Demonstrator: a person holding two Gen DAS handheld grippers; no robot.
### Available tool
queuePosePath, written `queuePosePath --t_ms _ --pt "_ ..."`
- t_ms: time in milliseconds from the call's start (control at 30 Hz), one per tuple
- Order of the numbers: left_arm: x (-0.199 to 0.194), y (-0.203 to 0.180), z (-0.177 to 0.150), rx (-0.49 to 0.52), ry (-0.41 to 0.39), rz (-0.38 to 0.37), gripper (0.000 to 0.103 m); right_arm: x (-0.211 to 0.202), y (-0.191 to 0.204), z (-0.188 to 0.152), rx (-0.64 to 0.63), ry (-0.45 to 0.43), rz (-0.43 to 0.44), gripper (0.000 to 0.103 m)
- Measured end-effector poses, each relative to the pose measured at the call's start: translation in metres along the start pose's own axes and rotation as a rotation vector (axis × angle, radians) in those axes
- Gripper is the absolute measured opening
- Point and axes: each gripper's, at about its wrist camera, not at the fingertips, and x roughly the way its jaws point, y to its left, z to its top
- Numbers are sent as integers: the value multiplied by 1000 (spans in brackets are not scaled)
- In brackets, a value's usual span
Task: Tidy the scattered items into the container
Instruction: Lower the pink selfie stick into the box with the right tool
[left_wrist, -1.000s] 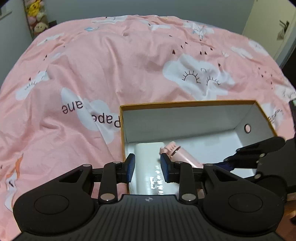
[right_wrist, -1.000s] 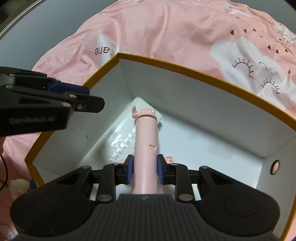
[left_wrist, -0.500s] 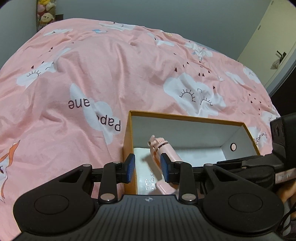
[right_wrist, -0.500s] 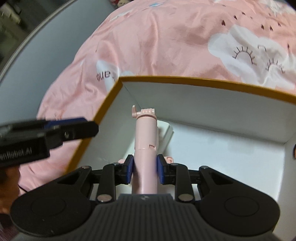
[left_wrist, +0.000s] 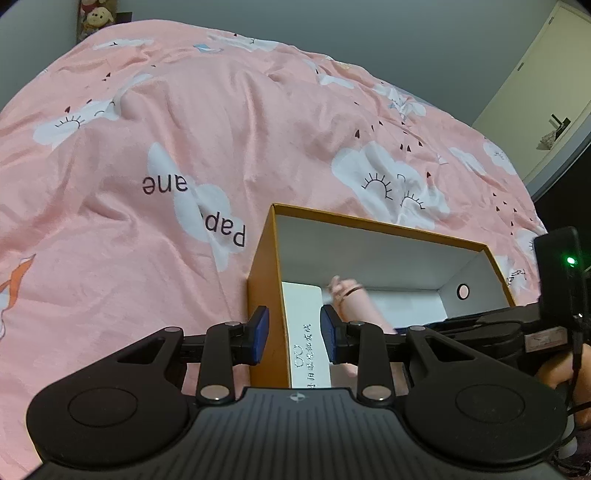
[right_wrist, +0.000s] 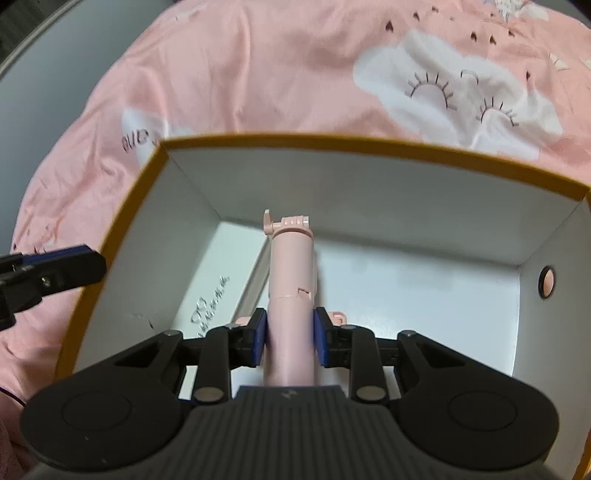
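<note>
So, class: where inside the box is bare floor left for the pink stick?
Free: the box floor right of the pink stick, up to the holed end wall. Crowded: the left side, where a white printed carton lies.

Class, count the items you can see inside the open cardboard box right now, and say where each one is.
2. A flat white box with printed writing lies on the floor by the left wall. A pink plastic stick, clamped in the right gripper, points into the middle. The grippers may hide more.

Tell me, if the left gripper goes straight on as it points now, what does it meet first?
Probably the left wall of the box, whose orange rim runs between the left gripper fingers. Depth is uncertain.
</note>
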Motion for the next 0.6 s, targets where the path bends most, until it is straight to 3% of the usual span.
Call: queuePosePath --t_ms 400,600 --pt "2 9 -4 -16 9 -12 34 22 12 6 107 46 73 30" --pt "2 14 -5 -44 6 -13 34 6 6 3 141 7 110 30"
